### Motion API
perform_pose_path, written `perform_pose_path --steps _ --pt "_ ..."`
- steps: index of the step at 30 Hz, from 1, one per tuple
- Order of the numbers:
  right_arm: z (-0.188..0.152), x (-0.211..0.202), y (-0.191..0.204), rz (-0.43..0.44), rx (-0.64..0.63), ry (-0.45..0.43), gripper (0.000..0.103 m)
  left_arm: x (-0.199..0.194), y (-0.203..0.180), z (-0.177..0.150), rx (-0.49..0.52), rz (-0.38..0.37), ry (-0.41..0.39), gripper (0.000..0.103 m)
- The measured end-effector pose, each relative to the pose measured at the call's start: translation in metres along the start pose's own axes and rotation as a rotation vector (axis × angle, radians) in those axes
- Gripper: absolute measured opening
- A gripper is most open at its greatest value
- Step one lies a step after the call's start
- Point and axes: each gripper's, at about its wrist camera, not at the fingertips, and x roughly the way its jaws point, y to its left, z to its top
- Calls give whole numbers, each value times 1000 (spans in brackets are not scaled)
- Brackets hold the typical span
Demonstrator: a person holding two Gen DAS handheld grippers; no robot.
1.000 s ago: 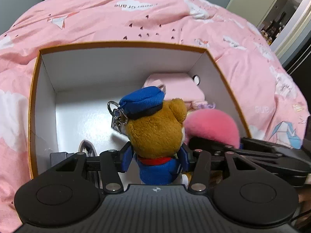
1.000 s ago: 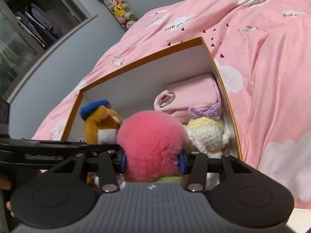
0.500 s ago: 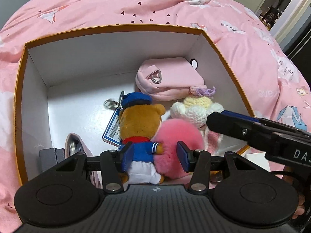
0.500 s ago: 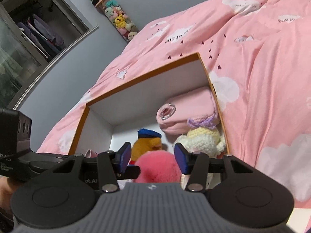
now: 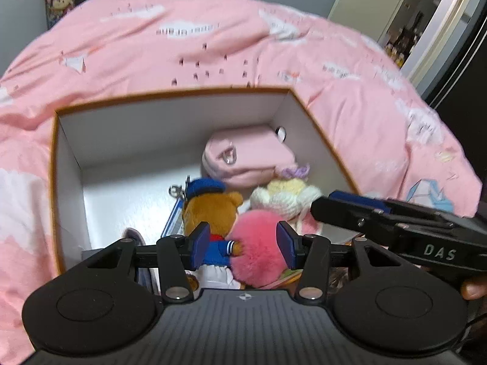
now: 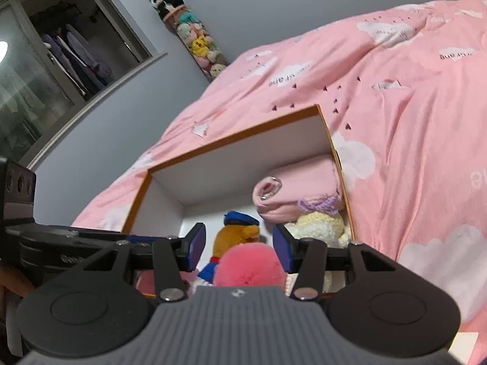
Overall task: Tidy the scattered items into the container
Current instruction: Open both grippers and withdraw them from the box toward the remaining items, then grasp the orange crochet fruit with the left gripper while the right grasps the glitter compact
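Observation:
An orange-rimmed white box (image 5: pixel 170 121) (image 6: pixel 243 164) sits on the pink bed. Inside lie a brown bear plush in blue cap (image 5: pixel 210 203) (image 6: pixel 236 234), a pink fluffy ball (image 5: pixel 258 243) (image 6: pixel 248 263), a cream crochet doll with a purple bow (image 5: pixel 289 196) (image 6: pixel 319 225) and a pink pouch (image 5: pixel 246 155) (image 6: pixel 301 185). My left gripper (image 5: pixel 243 243) is open and empty above the near side of the box. My right gripper (image 6: pixel 239 248) is open and empty, also above the near side; its body shows in the left wrist view (image 5: pixel 395 222).
The pink cloud-print duvet (image 5: pixel 213 45) (image 6: pixel 411 106) surrounds the box. A small grey item (image 5: pixel 134 234) lies at the box's near left. A hanging column of plush toys (image 6: pixel 191 36) and a wardrobe (image 6: pixel 61 60) stand behind; a doorway (image 5: pixel 426 24) is at far right.
Both grippers opened, dropping the bear and the pink ball into the box, then pulled back and up away from it.

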Motion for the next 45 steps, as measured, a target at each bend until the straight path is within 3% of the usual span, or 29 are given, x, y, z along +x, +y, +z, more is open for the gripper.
perform_pose_path --steps 6,14,21,31,45 --pt "-6 -23 10 83 -40 -11 53 -35 -8 -10 69 -62 -36 56" --pt "-31 -37 20 77 -59 69 41 -48 -4 -48 52 -38 54 56" --pt "-60 -28 16 6 -37 191 41 -25 20 -85 -34 17 188 56" --pt "-74 -24 17 -44 -37 255 41 11 37 -122 -88 80 339 60" --pt "-96 -15 18 -101 -130 415 41 45 32 -134 -49 92 409 63"
